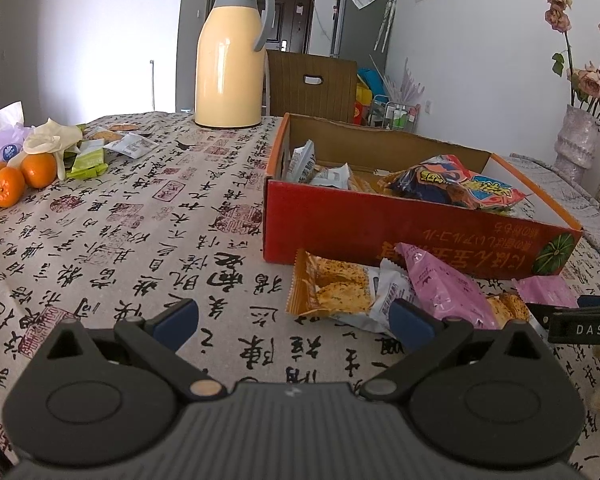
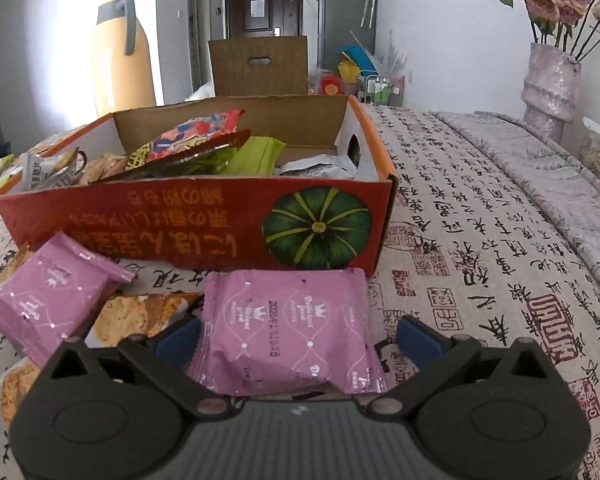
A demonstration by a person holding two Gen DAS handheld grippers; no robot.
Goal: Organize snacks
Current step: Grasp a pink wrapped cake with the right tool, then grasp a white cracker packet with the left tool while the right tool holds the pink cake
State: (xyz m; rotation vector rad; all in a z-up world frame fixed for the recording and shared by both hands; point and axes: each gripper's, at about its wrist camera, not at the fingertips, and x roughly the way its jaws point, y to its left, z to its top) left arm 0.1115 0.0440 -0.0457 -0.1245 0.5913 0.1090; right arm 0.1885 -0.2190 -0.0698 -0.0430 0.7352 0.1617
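A red cardboard box [image 1: 380, 224] with a pumpkin picture holds several snack packets; it also shows in the right wrist view [image 2: 204, 220]. Loose snacks lie in front of it: an orange cracker packet [image 1: 328, 288], a white packet [image 1: 392, 292] and a pink packet [image 1: 440, 280]. My left gripper [image 1: 296, 320] is open and empty above the tablecloth, left of these packets. My right gripper [image 2: 300, 336] is open, its fingers on either side of a pink packet [image 2: 288, 324] lying on the table. A second pink packet [image 2: 48, 292] lies to the left over cracker packets [image 2: 128, 316].
A yellow thermos jug [image 1: 228, 56] stands behind the box. Oranges [image 1: 20, 176], a glove and more snack packets [image 1: 88, 160] lie at the far left. A vase of dried roses [image 2: 552, 84] stands at the right on a grey quilt. A brown chair [image 1: 312, 84] is behind the table.
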